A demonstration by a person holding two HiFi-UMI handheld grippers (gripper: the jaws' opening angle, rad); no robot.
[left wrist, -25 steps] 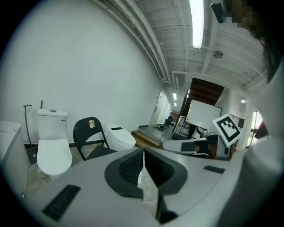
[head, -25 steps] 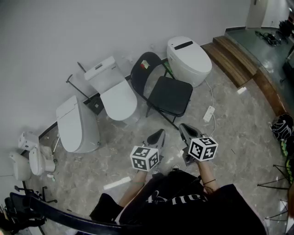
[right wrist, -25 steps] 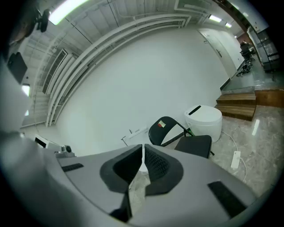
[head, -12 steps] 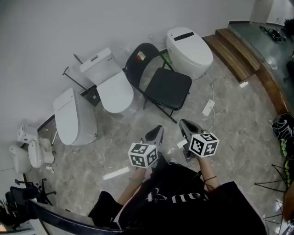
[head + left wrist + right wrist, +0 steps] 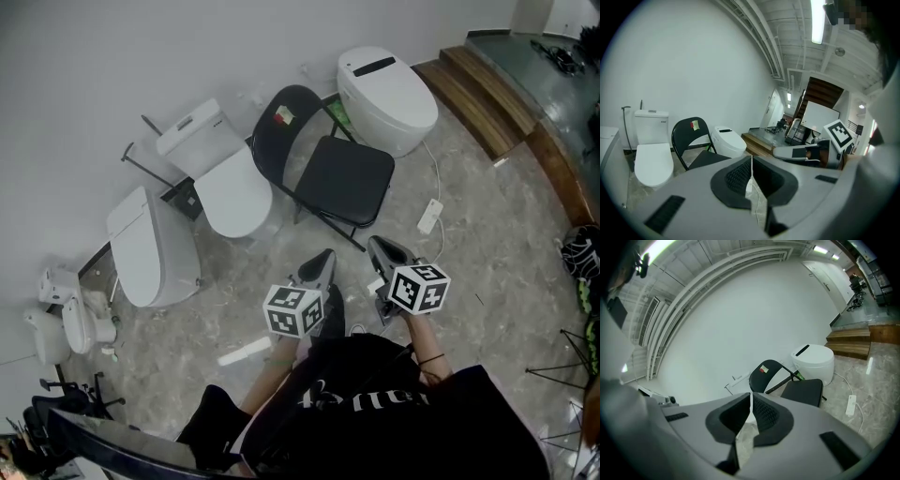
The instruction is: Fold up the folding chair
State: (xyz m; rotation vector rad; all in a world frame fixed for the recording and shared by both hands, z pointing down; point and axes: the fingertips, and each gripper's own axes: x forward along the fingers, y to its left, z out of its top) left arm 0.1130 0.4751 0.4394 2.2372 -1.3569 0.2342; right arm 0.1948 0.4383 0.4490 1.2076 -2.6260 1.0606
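Head view: left gripper (image 5: 326,257) and right gripper (image 5: 377,246) side by side, aimed toward folding chair (image 5: 349,184); jaws together, empty.

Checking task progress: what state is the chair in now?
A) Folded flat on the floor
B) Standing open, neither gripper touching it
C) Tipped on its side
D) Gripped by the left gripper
B: the chair stands on its legs with the seat down, and the left gripper and right gripper, both shut and empty, are short of it.

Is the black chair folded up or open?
Open: the chair stands on its legs, seat spread flat out in front of the backrest.
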